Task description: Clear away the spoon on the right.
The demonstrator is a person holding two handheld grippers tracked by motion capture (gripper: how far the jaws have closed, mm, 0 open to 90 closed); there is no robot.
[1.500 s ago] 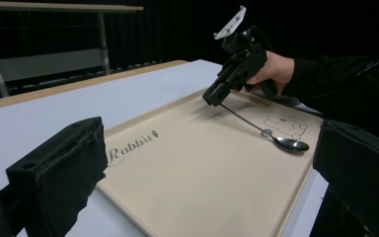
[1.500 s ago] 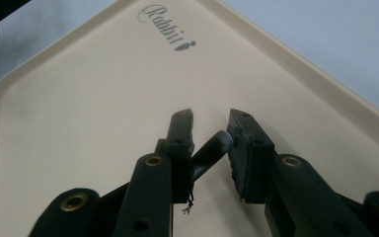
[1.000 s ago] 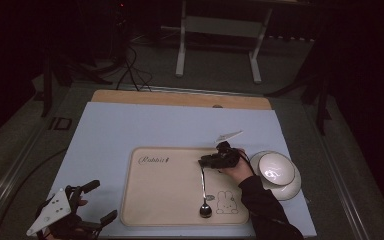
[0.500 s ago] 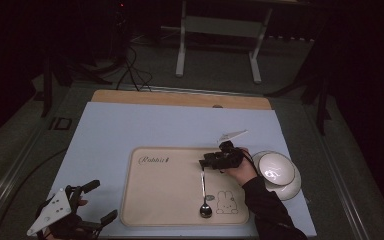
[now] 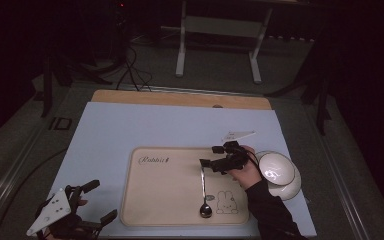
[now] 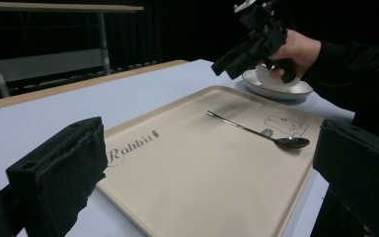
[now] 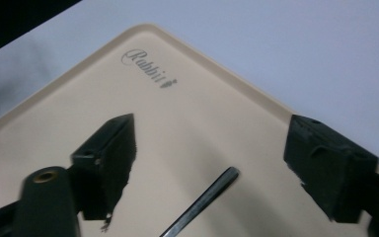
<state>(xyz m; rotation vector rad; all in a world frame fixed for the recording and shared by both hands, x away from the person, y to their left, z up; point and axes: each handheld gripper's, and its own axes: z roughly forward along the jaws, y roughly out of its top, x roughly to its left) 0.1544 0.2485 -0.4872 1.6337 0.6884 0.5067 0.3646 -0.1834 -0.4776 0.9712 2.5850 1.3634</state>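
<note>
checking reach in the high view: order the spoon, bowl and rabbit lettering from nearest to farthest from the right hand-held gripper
From the right hand-held gripper:
1. spoon, its handle tip just below the open jaws, on the tray.
2. bowl, beside the hand, off the tray.
3. Rabbit lettering, at the tray's far left corner.

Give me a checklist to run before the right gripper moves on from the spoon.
1. Spoon flat on the tray: ok, bowl beside the rabbit drawing.
2. Right gripper let go: ok, jaws have just been opening; handle lies below, between the fingers, untouched.
3. Right gripper lifted above the handle: ok.
4. Left gripper out of the way: ok, open at the table's near-left corner.
5. Bowl on its saucer beside the tray: ok.
6. Bowl's contents: cannot tell.
</note>
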